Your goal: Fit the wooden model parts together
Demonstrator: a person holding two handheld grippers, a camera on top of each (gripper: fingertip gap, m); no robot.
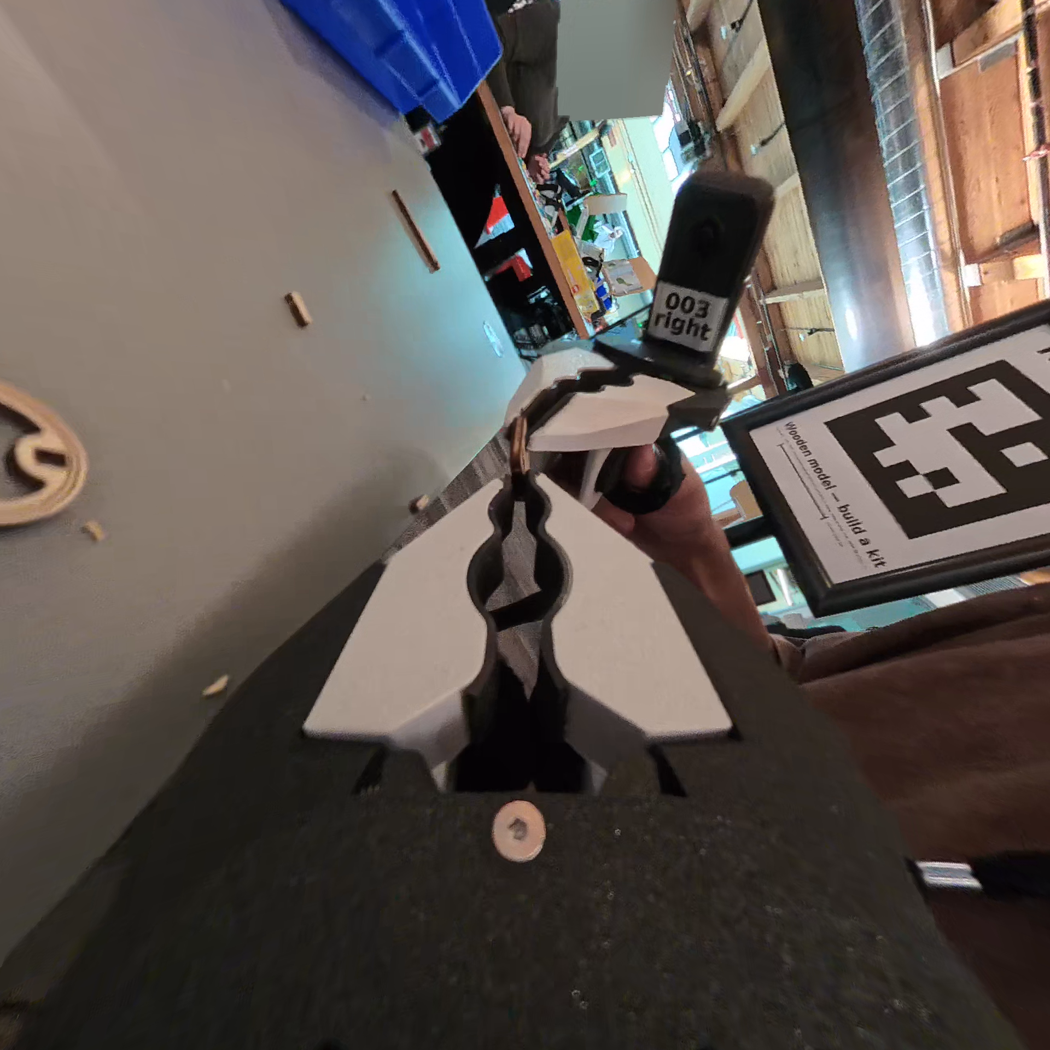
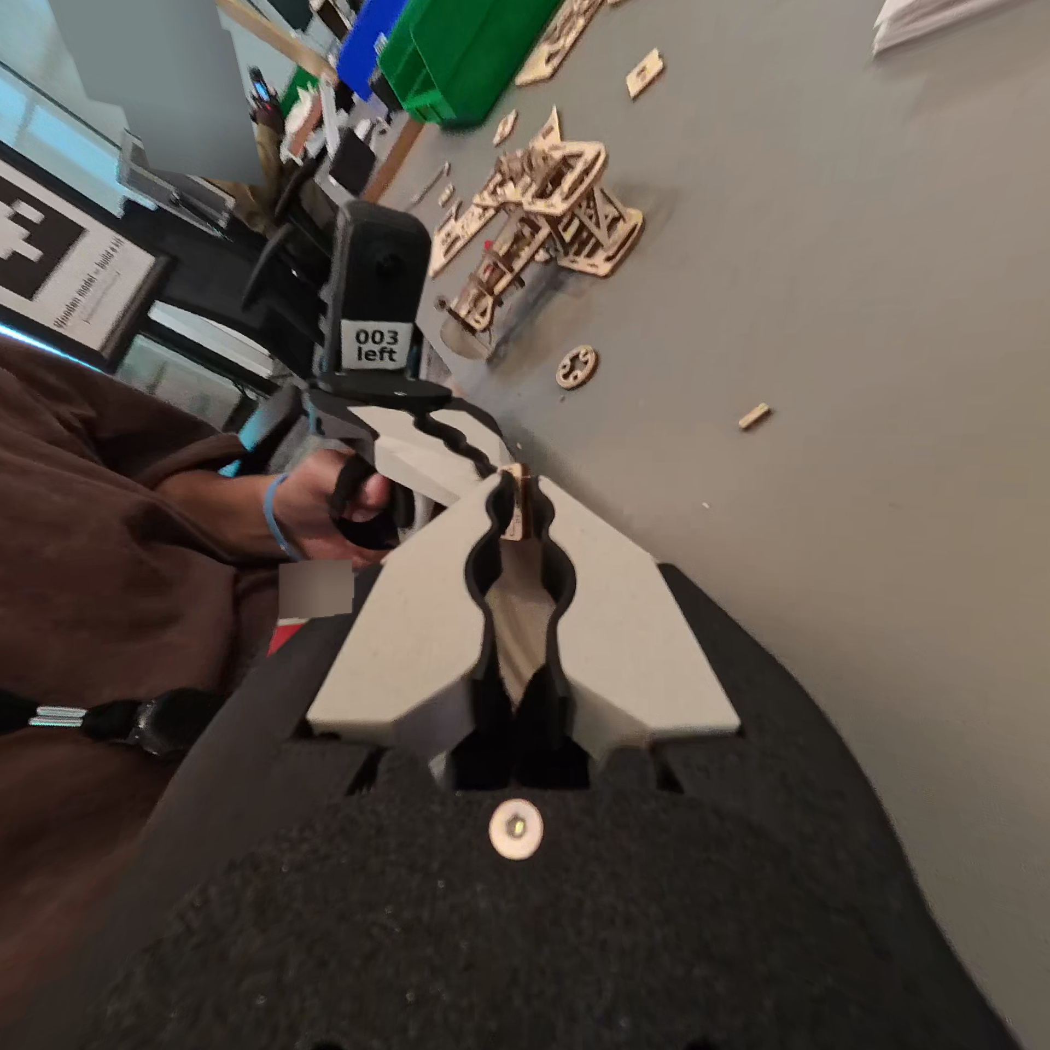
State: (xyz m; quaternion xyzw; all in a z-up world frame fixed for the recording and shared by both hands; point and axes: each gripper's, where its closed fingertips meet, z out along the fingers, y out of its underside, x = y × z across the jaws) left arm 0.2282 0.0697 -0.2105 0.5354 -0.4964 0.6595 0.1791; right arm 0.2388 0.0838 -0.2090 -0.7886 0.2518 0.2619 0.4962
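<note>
Both grippers meet tip to tip in the air above the grey table (image 2: 852, 398). My left gripper (image 1: 520, 484) is shut on the lower end of a small wooden part (image 1: 518, 454). My right gripper (image 1: 521, 432) comes in from the far side and grips the same spot. In the right wrist view my right gripper (image 2: 520, 483) is shut on a small wooden part (image 2: 518, 505), and my left gripper (image 2: 503, 469) touches it from the left. I cannot tell whether this is one part or two joined. A half-built wooden model (image 2: 545, 227) stands on the table.
Loose wooden parts lie about: a ring (image 1: 34, 454), a strip (image 1: 415, 230), a small block (image 1: 298, 308), a gear disc (image 2: 576, 366), a stick (image 2: 754, 416). A blue bin (image 1: 398, 45) and a green bin (image 2: 460, 57) stand at the table's far edge. A framed sign (image 1: 909, 454) stands nearby. Less than 4 cm separates the two grippers' tips. The half-built wooden model (image 2: 545, 227) is about 20 cm from both grippers' fingertips.
</note>
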